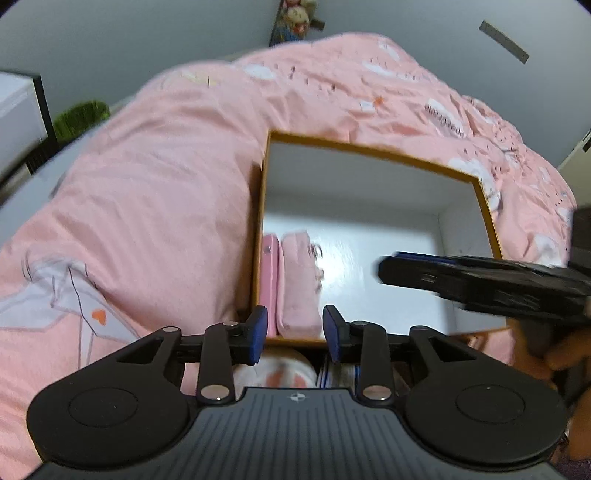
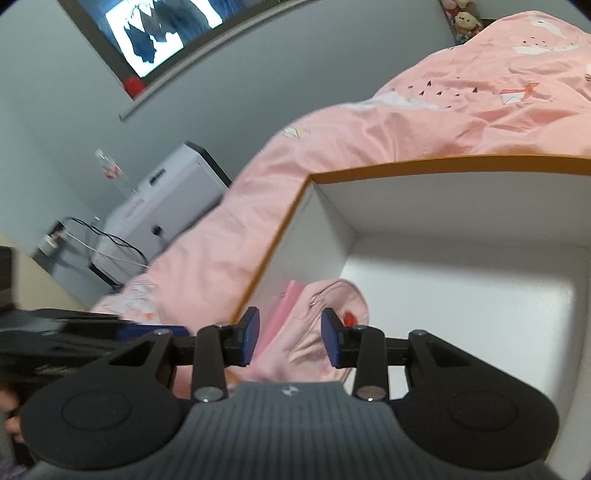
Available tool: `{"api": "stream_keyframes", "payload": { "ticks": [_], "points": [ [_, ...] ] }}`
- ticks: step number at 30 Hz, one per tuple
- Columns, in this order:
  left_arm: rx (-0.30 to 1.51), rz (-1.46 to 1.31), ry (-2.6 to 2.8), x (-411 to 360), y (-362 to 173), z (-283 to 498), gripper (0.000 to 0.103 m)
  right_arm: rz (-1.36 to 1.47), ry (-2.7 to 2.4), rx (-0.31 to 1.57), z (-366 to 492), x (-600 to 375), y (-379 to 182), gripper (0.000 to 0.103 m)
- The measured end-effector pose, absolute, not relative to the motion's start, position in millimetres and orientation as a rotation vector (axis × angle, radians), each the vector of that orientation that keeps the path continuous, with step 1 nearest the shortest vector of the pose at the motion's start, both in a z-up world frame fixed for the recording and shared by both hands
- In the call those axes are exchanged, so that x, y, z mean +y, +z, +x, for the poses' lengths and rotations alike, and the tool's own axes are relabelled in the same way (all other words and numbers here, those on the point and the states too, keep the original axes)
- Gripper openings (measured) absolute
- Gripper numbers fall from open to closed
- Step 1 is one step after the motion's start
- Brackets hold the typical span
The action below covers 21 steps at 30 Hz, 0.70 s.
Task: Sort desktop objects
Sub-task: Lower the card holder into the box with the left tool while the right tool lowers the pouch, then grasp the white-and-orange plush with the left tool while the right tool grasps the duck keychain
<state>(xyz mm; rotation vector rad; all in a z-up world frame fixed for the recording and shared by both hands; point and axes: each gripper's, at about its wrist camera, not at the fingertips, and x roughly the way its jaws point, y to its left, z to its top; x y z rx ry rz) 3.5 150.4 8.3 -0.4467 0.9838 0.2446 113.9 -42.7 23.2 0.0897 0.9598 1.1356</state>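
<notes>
An orange-rimmed box (image 1: 369,149) with a white inside lies on a pink quilt (image 1: 155,192). At its left wall a flat pink case (image 1: 270,280) stands next to a soft pink pouch (image 1: 297,280). My left gripper (image 1: 295,325) hovers over the box's near edge, open, nothing between its blue pads. My right gripper (image 1: 391,267) reaches in from the right, blurred. In the right wrist view the right gripper (image 2: 290,332) is open just above the pouch (image 2: 328,295) and the case (image 2: 286,302), not touching them. The left gripper (image 2: 173,330) shows at the left, and the box rim (image 2: 443,164) runs behind.
A white and pink object (image 1: 280,373) and a blue-striped item (image 1: 338,373) lie under my left gripper, outside the box. A white cabinet (image 2: 166,206) with cables stands by the grey wall. Plush toys (image 2: 467,20) sit beyond the quilt. A hand (image 1: 554,358) holds the right gripper.
</notes>
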Motion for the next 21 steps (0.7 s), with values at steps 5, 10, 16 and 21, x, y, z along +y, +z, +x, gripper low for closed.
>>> {"api": "stream_keyframes", "payload": {
  "ticks": [5,10,16,21],
  "points": [
    [1.082,-0.482,0.281,156,-5,6,0.038,0.167,1.143,1.027,87,-76,26,0.051],
    [1.16,-0.502,0.242,155,-17,12,0.043,0.258,1.115,1.239,72,-83,-5,0.051],
    [1.234,-0.471,0.263,150,-29,19,0.048,0.271,1.04,1.396,68,-72,-35,0.051],
    [1.273,-0.439,0.259,149,-35,23,0.05,0.304,1.026,1.486,67,-63,-47,0.051]
  ]
}}
